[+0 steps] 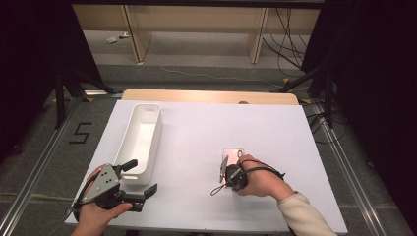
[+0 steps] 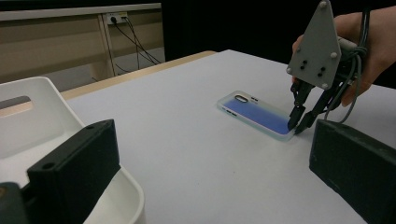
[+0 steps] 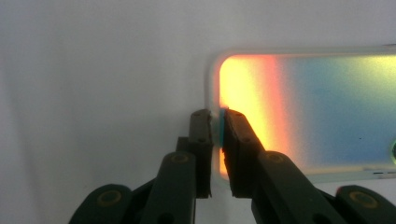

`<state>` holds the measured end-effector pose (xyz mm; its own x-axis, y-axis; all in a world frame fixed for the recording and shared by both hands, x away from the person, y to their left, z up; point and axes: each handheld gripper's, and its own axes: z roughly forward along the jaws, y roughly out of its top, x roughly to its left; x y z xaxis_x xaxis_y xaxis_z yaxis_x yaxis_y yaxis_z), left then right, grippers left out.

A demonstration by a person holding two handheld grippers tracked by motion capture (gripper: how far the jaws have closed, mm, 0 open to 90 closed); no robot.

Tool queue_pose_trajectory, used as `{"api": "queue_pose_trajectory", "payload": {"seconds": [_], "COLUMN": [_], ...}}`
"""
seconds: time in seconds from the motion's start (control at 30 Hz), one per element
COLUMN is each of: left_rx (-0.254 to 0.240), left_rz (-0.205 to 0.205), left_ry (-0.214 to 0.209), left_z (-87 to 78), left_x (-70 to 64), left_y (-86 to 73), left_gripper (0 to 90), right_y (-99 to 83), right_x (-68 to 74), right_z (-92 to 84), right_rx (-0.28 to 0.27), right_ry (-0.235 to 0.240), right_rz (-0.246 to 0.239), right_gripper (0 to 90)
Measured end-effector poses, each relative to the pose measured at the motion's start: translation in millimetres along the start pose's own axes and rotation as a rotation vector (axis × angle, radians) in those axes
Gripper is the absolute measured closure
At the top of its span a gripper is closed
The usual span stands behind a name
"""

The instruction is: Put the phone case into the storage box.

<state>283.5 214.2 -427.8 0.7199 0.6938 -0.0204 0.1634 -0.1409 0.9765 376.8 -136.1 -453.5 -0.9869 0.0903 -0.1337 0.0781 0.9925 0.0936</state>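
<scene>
The phone case lies flat on the white table, right of the white bin. The right gripper has its fingers pinching the case's short end rim, a sound hold on something likely light, thin, bendy and slick. The left gripper hovers by the bin, fingers spread and empty.

Phone case cut off at right; white bin cut off left

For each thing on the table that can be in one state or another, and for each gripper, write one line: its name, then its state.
Phone case: lying flat on the table, hollow side up, one end wall between the right gripper's jaws.
White bin: upright, empty as far as visible.
Right gripper: jaws pinched on the case's end rim.
Left gripper: open, holding nothing, beside the bin.
</scene>
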Motion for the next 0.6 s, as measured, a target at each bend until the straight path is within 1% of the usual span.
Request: {"api": "queue_pose_trajectory", "payload": {"seconds": [0.03, 0.07, 0.1, 0.13, 0.17, 0.23, 0.27, 0.37, 0.47, 0.53, 0.6], "left_rx": [0.000, -0.001, -0.002, -0.010, -0.010, -0.010, -0.001, -0.002, -0.007, -0.002, 0.000], "left_rz": [0.000, 0.001, 0.000, -0.001, 0.000, 0.000, 0.001, 0.002, 0.002, 0.001, 0.003], "left_ry": [0.000, -0.001, -0.001, -0.008, -0.006, -0.007, 0.000, -0.001, -0.003, 0.000, -0.001], "left_z": [0.0, 0.0, 0.0, 0.7, 0.6, 0.7, -0.1, -0.1, 0.3, 0.0, 0.0], "left_x": [0.0, 0.0, 0.0, 0.2, 0.2, 0.2, -0.2, -0.1, 0.1, -0.1, -0.3], "left_y": [0.0, 0.0, 0.0, -0.3, -0.2, -0.2, 0.0, -0.1, -0.2, -0.1, -0.1], "left_gripper": [1.1, 1.1, 1.1, 1.1, 1.1, 1.1, 1.1, 1.1, 1.1, 1.1, 1.1], "right_y": [0.0, 0.2, 0.3, 0.9, 1.0, 1.0, 1.0, 1.0, 1.3, 1.1, 1.0], "right_x": [0.0, -1.2, -1.1, 0.7, 1.3, 1.2, 0.6, 1.1, 0.7, 1.4, 1.1], "right_z": [0.0, 0.7, 0.7, 0.1, 0.0, 0.1, 0.2, 0.1, 0.3, 0.2, 0.2], "right_rx": [0.000, -0.004, -0.005, 0.000, 0.003, 0.003, 0.000, 0.003, 0.002, 0.004, 0.003], "right_ry": [0.000, -0.003, -0.002, 0.002, 0.000, -0.002, -0.003, -0.001, -0.003, -0.001, -0.001], "right_rz": [0.000, -0.027, -0.028, -0.008, -0.003, -0.004, -0.010, -0.006, -0.015, -0.005, -0.008], "right_gripper": [83.2, 84.2, 84.6, 84.8, 85.4, 86.5, 86.6, 86.8, 87.0, 87.1, 87.3]}}
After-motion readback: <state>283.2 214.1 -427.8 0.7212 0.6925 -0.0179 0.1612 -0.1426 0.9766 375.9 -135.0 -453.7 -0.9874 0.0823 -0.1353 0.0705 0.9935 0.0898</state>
